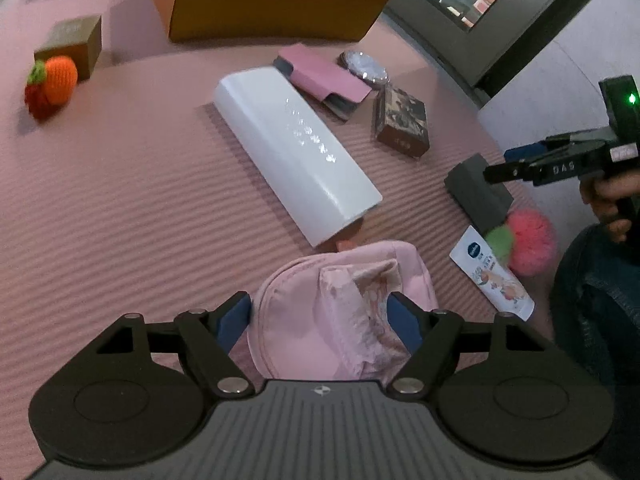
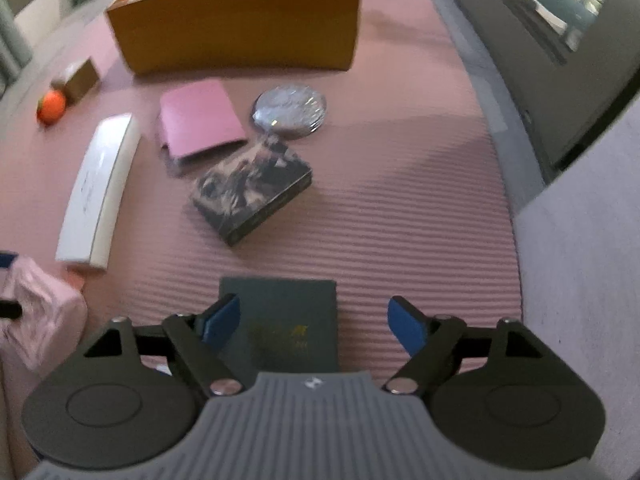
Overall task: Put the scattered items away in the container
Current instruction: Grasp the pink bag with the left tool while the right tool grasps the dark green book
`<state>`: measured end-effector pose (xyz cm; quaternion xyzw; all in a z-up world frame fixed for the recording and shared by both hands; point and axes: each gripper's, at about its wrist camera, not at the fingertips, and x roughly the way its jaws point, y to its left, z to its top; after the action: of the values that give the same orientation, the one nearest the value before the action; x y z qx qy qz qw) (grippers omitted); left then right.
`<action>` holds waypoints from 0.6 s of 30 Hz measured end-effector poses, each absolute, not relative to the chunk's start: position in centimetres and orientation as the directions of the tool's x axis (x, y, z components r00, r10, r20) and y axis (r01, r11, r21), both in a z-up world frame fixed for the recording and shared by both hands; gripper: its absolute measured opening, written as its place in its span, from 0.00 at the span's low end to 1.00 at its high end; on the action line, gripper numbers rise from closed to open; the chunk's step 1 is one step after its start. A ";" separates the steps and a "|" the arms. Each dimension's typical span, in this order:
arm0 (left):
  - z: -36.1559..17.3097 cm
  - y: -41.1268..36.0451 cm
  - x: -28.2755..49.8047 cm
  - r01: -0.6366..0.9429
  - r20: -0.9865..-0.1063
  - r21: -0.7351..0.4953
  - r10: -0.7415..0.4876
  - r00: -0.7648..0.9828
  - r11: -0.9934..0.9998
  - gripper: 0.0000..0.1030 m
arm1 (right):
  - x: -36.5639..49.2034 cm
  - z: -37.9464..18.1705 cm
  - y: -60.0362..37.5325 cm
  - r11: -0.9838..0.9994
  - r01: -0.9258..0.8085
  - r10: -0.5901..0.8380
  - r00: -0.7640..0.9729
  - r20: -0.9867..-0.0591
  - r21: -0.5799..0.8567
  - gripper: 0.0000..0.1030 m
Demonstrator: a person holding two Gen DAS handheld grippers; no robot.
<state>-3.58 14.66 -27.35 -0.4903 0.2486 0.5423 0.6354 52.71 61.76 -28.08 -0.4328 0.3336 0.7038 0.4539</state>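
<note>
Left wrist view: the left gripper [image 1: 320, 316] is hanging steeply over a soft pink pouch [image 1: 340, 312] lying on the ribbed pink mat [image 1: 120, 208], its blue fingers [image 1: 234, 320] standing apart on either side of the pouch; whether the pads are already touching the fabric cannot be told, and nothing is being pressed or lifted. Straddling it across the narrow width looks like set-up for a pinch. Right wrist view: the right gripper [image 2: 316, 324] is hovering over a dark grey flat box [image 2: 288, 320], fingers wide apart, the left pad overlapping the box's edge, the right one over bare mat, so it is sitting off-centre and likely needs shifting before closing. The orange container [image 2: 240, 28] is standing at the far end of the mat, well apart from both grippers. The white long box [image 1: 296, 152], pink wallet [image 1: 320, 76], patterned box [image 2: 252, 188], round silver disc [image 2: 290, 110], cream tube [image 1: 492, 276], pink pompom [image 1: 528, 236] and knitted orange fruit [image 1: 52, 84] are lying scattered between, none yet inside as far as is visible.
</note>
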 end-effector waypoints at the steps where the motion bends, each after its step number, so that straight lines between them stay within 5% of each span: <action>1: -27.5 14.7 -3.6 -0.930 -0.851 -0.360 0.435 0.295 -0.074 0.85 | 52.6 -28.3 61.8 -0.372 -0.925 0.336 -0.218 -0.916 0.084 0.82; 12: -28.2 14.8 -3.2 -0.924 -0.863 -0.369 0.407 0.300 -0.102 0.86 | 50.7 -30.3 61.4 -0.508 -0.855 0.229 -0.253 -0.940 0.106 0.84; 18: -27.6 15.0 -2.4 -0.929 -0.861 -0.364 0.406 0.306 -0.071 0.69 | 49.9 -31.0 61.3 -0.565 -0.821 0.206 -0.242 -0.948 0.087 0.79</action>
<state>-2.44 15.02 -27.55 -0.5055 0.2587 0.5292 0.6305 49.87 61.31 -31.04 -0.5041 0.3050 0.7267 0.3531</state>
